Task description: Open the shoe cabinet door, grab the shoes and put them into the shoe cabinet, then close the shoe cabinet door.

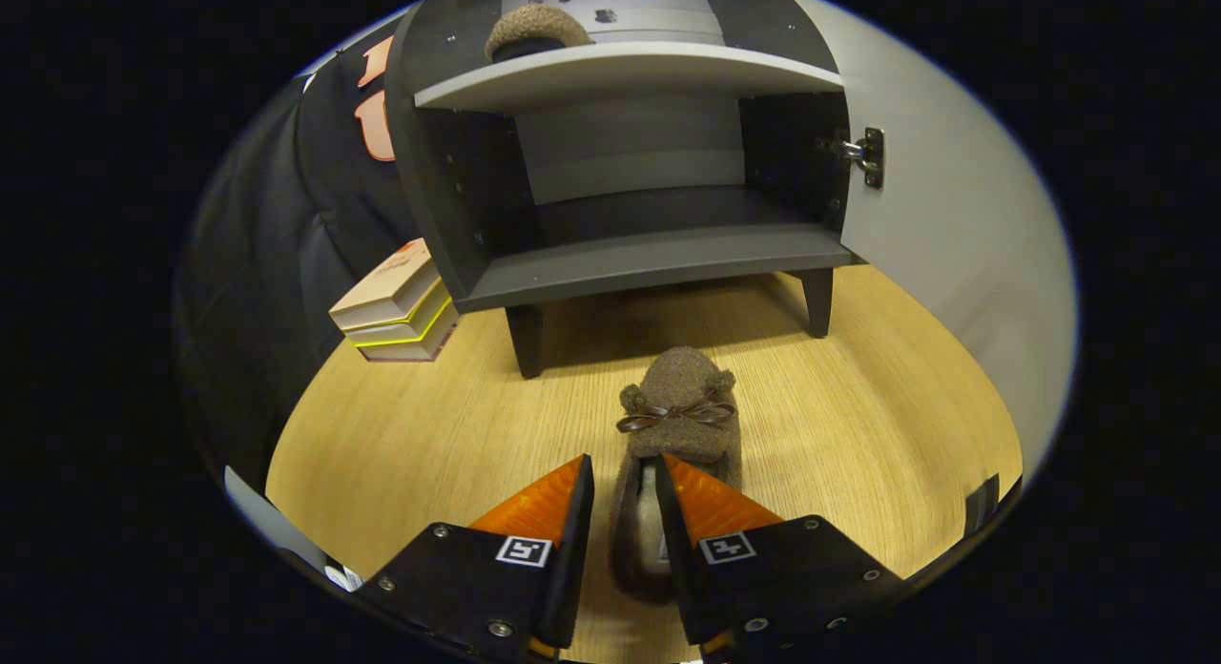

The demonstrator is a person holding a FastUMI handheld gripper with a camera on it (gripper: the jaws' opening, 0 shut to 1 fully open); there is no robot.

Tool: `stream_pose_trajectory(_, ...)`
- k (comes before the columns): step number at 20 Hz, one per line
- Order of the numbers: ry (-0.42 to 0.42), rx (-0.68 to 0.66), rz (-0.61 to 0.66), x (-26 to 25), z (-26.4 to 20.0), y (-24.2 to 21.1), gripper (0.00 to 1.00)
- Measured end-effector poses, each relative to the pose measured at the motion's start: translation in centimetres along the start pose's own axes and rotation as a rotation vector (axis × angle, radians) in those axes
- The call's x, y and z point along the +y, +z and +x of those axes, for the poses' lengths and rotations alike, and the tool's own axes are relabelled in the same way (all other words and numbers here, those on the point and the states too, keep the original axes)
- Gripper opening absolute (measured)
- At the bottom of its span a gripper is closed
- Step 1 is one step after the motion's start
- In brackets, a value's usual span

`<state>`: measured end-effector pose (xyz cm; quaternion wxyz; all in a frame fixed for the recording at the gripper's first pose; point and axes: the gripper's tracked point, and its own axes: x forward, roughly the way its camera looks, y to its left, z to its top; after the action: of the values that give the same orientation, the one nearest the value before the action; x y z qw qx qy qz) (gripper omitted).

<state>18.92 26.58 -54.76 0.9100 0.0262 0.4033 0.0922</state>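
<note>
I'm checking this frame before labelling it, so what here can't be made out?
- Slipper heel end: hidden between and behind the fingers, so whether both press on it is unclear.
- Other slipper on the cabinet's upper shelf: its lower part hidden by the shelf's front edge.
- Books beside the cabinet: covers too small to make out.
- Open door: outer edge cut off.

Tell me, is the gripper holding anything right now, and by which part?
It looks like the gripper is closed on the brown slipper at its heel end, fingers either side of the opening's rim. Whether both fingers press firmly cannot be told.
</note>
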Motion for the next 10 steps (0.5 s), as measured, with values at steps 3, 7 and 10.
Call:
stream_pose_trajectory(3, -0.004, 0.007, 0.011, -0.4, 2.2, -0.8, 0.41)
stream_pose_trajectory(7, -0.008, -0.004, 0.009, -0.4, 5.0, -0.4, 0.38)
stream_pose_trajectory(10, -0.009, -0.012, 0.017, -0.1, 6.7, -0.2, 0.33)
